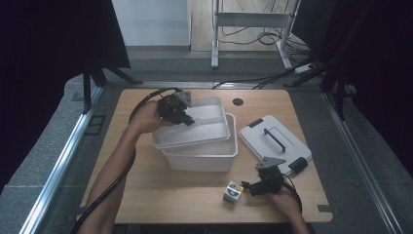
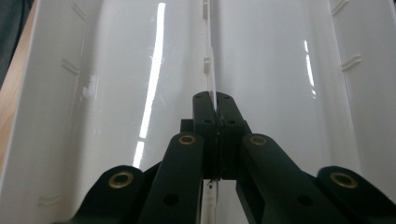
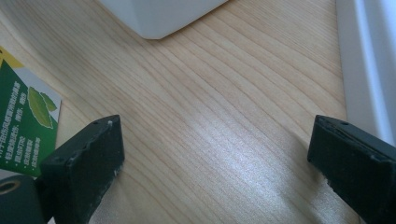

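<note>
- In the high view the left gripper (image 1: pixel 187 120) sat at about 11 o'clock on the table (image 1: pixel 146 195), over a white tray (image 1: pixel 204 134) that lay tilted across the top of a white bin (image 1: pixel 202 158).
- The left gripper view gave what the high view could not: the jaws were pressed together on the tray's thin centre divider (image 2: pixel 210 70), with a glossy compartment on either side and ceiling light streaked along both.
- The right gripper (image 1: pixel 249 186) rested low at about 5 o'clock, close to the table's near edge, pointing toward 9 o'clock at a small box (image 1: pixel 233 191) just beside it — apart, not touching.
- The right gripper view showed its jaws spread wide with bare wood grain between them; the box's green printed face (image 3: pixel 23 126) lay just outside one jaw, a corner of the bin (image 3: pixel 159 16) ahead, and a white edge of the lid (image 3: pixel 366 65) along the other side.
- The high view placed that lid (image 1: pixel 272 141) flat at 3 o'clock, with a black handle (image 1: pixel 274 138) across its top and a black latch at each end.
- The table was light wood with rounded corners and a cable hole (image 1: pixel 237 102) at 12 o'clock.
- Grey carpet surrounded it — dark screens stood at both sides, and at the far end a white desk frame (image 1: pixel 251 22) rose above loose cables on the floor.
</note>
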A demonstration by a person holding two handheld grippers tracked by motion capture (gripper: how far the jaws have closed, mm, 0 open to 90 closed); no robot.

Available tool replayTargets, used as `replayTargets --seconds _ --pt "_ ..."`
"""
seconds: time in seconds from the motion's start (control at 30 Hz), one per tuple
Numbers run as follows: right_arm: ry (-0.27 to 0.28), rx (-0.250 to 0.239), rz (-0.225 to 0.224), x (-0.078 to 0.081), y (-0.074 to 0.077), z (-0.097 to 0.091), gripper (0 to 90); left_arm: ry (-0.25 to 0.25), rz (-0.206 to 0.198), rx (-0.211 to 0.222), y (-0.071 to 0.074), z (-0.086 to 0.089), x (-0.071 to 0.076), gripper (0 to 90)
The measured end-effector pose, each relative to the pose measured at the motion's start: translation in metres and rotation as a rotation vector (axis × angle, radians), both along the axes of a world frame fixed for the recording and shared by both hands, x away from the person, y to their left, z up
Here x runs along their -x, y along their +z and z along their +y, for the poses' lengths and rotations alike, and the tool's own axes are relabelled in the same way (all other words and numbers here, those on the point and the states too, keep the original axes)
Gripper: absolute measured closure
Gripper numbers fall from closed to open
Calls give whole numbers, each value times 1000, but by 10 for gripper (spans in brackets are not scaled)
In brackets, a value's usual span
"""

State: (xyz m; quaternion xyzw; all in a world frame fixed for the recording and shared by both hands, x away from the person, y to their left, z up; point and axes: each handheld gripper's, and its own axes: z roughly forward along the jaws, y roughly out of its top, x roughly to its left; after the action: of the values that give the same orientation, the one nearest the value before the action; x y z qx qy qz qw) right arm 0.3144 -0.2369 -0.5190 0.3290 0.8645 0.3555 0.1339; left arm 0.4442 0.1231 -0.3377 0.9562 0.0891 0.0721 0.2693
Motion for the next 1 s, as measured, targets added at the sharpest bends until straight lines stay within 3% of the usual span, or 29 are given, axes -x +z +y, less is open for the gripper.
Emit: replayTargets --seconds 0.23,0.6,0.77,1.0 --pt "-1 -1 1 0 0 0 33 125 -24 7 5 29 8 892" --pt "-2 1 1 0 0 0 33 260 -21 28 7 72 22 891" --pt "-6 0 1 0 0 0 34 351 -16 64 4 98 31 891" --pt "-10 0 0 0 0 0 34 428 -10 69 -4 132 42 891"
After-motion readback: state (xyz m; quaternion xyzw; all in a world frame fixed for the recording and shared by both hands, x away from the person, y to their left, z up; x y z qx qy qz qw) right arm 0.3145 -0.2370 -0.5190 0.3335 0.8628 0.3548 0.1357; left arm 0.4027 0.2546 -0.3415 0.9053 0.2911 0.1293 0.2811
